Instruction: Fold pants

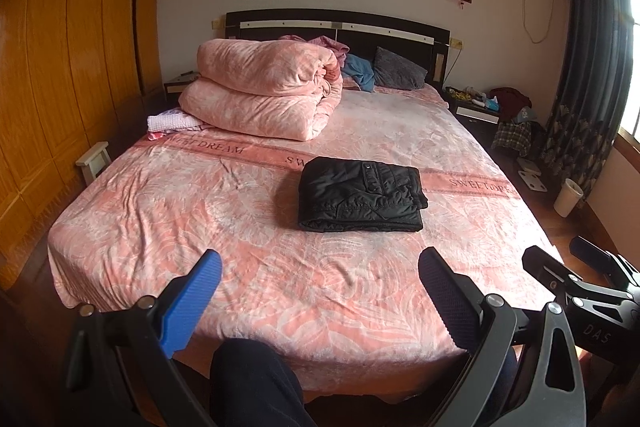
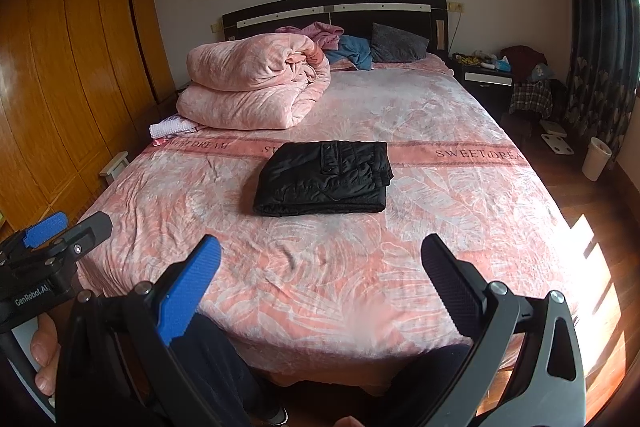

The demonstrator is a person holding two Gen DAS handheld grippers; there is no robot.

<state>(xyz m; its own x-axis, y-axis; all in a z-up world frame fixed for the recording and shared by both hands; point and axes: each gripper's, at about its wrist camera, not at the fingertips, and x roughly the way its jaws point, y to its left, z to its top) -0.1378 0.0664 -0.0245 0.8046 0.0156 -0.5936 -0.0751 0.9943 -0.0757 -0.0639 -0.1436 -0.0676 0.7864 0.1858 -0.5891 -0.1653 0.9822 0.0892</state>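
Note:
Black pants (image 1: 360,195) lie folded into a compact rectangle on the middle of the bed; they also show in the right wrist view (image 2: 325,179). My left gripper (image 1: 320,263) is open and empty, held back over the foot of the bed, well short of the pants. My right gripper (image 2: 320,247) is open and empty, also back over the bed's foot. The right gripper shows at the right edge of the left wrist view (image 1: 560,255). The left gripper shows at the left edge of the right wrist view (image 2: 68,225).
The bed (image 1: 168,211) has a pink patterned sheet. A folded pink duvet (image 1: 264,87) sits at its far left, with a grey pillow (image 1: 400,69) and loose clothes by the headboard. A wooden wardrobe (image 1: 60,67) stands left. A nightstand (image 1: 476,111) and white bin (image 1: 568,197) stand right.

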